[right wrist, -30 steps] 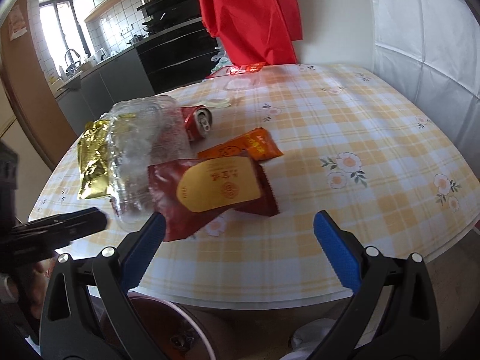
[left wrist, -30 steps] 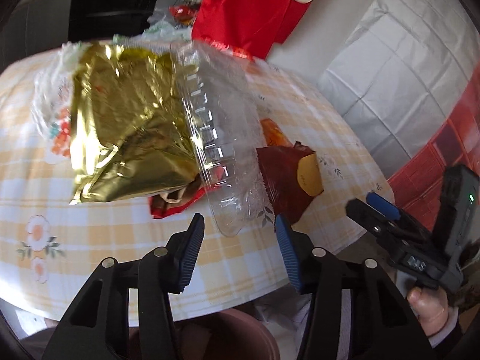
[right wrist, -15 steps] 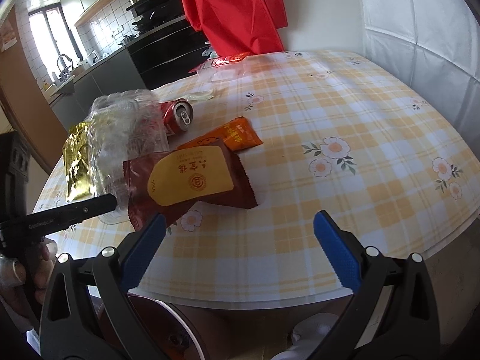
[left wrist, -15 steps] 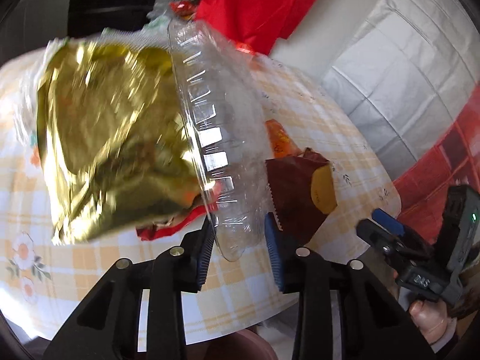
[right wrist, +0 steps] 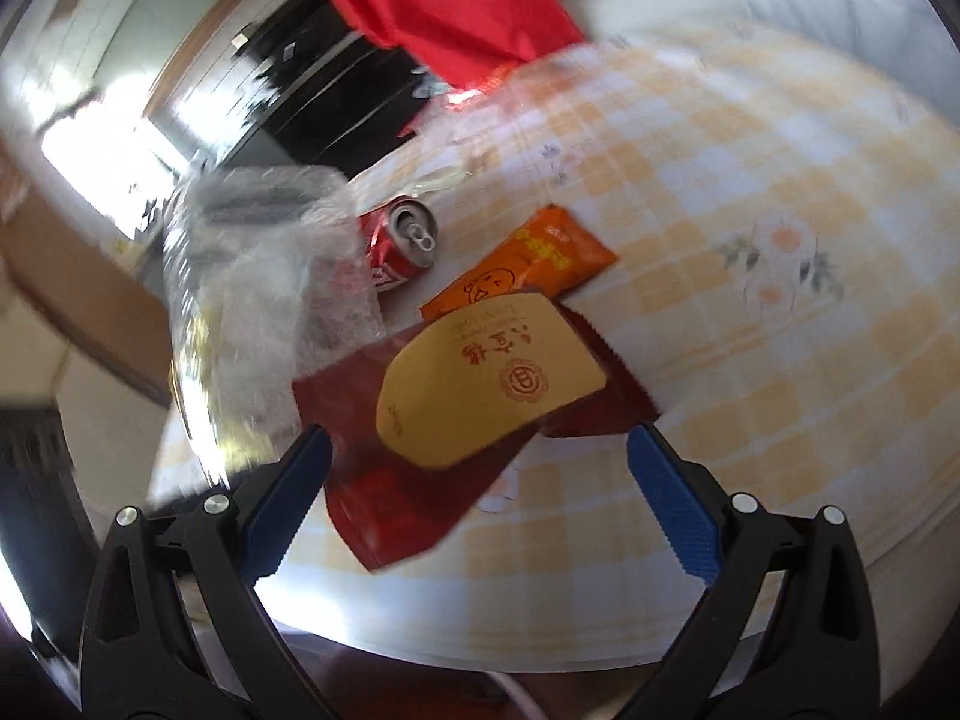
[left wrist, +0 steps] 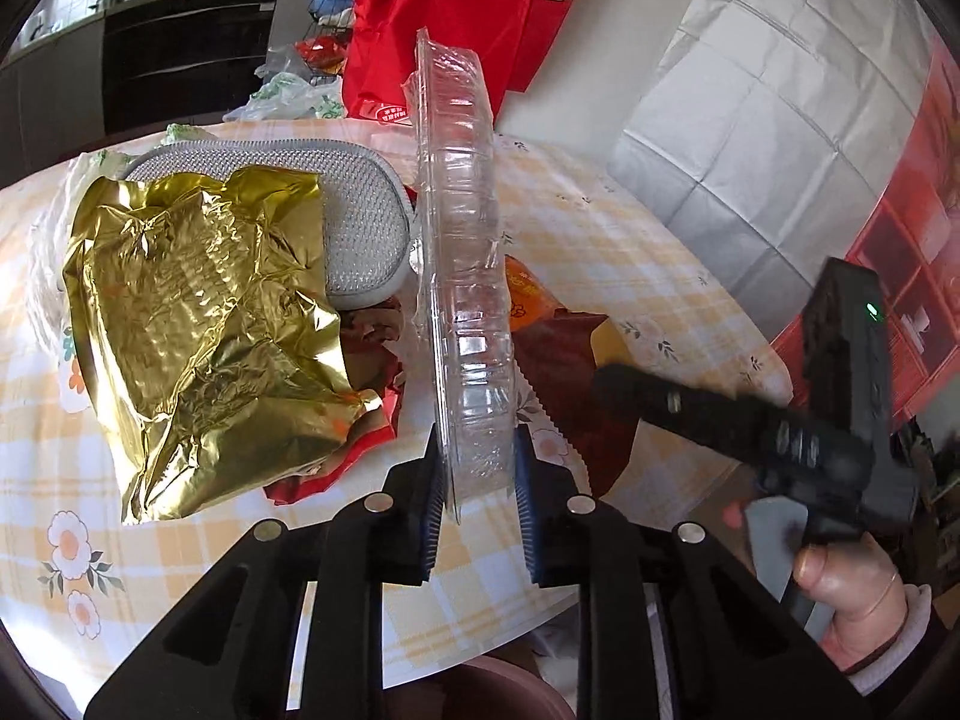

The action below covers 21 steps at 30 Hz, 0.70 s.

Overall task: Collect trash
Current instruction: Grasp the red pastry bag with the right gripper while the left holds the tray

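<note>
At a kitchen table [left wrist: 600, 252] draped in a yellow-check, flower-printed cloth, your left gripper [left wrist: 477, 498] is clamped on the near edge of a clear plastic clamshell container [left wrist: 462, 276], holding it on edge and tilted up toward 12 o'clock. At 9 o'clock of it lie a crumpled gold foil wrapper [left wrist: 204, 330] and a grey mesh pad [left wrist: 354, 222]. Your right gripper [right wrist: 480, 492] hovers with jaws spread wide, nothing between them, over a dark red snack packet [right wrist: 456, 420] near the table's front edge. Just beyond it, toward 12 o'clock, sits an orange packet [right wrist: 528, 264]; a red drink can [right wrist: 402, 246] lies on its side at 11 o'clock. Red fabric [left wrist: 444, 18] hangs behind the table, with dark kitchen cabinets [left wrist: 180, 48] further back.
</note>
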Available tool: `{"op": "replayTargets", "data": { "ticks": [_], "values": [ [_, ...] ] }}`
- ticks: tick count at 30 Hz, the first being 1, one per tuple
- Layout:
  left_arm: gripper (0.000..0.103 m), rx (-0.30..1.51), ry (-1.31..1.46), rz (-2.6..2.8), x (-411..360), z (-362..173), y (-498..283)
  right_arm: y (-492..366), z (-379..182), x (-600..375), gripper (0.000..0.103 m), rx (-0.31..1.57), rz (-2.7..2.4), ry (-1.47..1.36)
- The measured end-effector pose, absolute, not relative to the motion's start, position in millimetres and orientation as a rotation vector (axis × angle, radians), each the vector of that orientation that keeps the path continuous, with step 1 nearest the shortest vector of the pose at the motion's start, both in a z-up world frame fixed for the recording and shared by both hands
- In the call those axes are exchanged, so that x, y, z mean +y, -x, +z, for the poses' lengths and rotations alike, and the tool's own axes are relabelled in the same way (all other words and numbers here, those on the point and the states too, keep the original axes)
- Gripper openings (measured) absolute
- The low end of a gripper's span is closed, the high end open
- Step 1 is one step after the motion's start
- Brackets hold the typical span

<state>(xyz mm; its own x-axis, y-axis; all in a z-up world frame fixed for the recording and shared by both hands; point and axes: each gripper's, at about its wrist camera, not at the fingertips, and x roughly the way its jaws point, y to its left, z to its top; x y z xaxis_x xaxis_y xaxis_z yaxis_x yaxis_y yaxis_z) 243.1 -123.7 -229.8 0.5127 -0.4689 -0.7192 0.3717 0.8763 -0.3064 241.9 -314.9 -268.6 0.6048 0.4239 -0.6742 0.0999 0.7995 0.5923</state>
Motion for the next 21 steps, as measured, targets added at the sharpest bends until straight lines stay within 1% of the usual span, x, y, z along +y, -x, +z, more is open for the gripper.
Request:
{"op": "replayTargets", "data": {
  "ticks": [2,9,12,15,16,17,18,19,20,21],
  "values": [
    [0.021,0.899,0.118,-0.51,-123,-231,-242,-245,-276,-320,0.097,0.922,0.186,-0.763],
    [0.02,0.899,0.125,-0.534,-114,-236,-229,-260,-289,-329,0.097,0.931,0.09,-0.956],
    [0.02,0.907,0.121,-0.545,-114,-238,-229,-264,-294,-329,0.097,0.939,0.065,-1.0],
    [0.02,0.919,0.122,-0.556,-114,-242,-225,-268,-293,-326,0.097,0.934,0.075,-0.964],
    [0.02,0.919,0.117,-0.559,-115,-242,-225,-269,-293,-324,0.086,0.933,0.086,-0.95],
    [0.019,0.918,0.11,-0.563,-116,-242,-223,-269,-295,-323,0.071,0.936,0.101,-0.954],
    [0.019,0.915,0.102,-0.566,-117,-242,-222,-268,-298,-324,0.068,0.944,0.115,-0.969],
    [0.019,0.913,0.098,-0.569,-117,-242,-220,-263,-301,-327,0.063,0.935,0.121,-0.999],
    [0.019,0.91,0.098,-0.573,-117,-242,-219,-260,-301,-329,0.055,0.92,0.126,-1.014],
    [0.019,0.906,0.098,-0.575,-118,-241,-217,-257,-300,-331,0.055,0.91,0.126,-1.014]
  ]
}}
